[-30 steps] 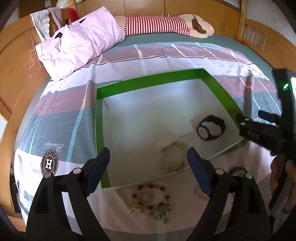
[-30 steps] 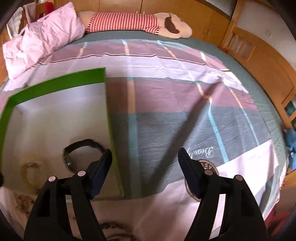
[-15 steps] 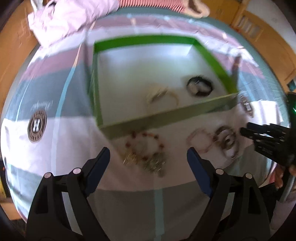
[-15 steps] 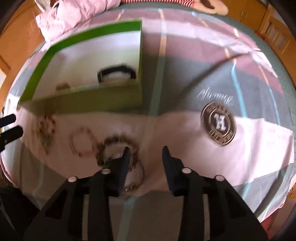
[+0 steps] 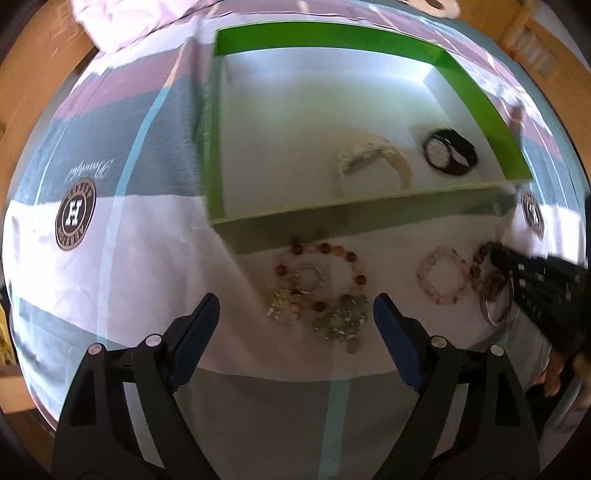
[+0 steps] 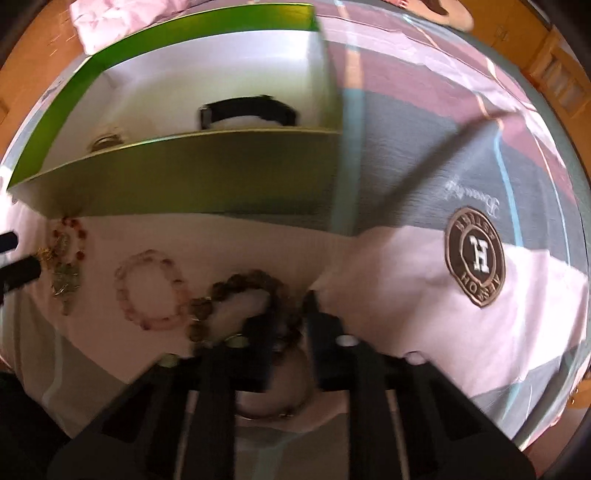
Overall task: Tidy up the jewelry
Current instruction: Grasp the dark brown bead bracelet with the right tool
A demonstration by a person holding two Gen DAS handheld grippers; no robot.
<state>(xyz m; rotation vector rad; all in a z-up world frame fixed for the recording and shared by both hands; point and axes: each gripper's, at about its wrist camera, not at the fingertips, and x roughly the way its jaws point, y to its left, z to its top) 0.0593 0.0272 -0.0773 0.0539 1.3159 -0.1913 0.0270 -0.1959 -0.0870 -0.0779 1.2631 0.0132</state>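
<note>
The left gripper (image 5: 293, 321) is black, with blue pads on its fingers (image 5: 195, 328) and pale round screws at 6 o'clock.

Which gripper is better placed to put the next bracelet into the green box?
Right. The right gripper has just closed its jaws on the brown bracelet, beside the green box. The left gripper hangs open above the red bracelet, holding nothing.

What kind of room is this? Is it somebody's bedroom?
Most likely a bedroom. The green box and the bracelets sit on a bedsheet printed with round logos, a pink pillow lies at the far end, and wooden furniture stands along the edge.
</note>
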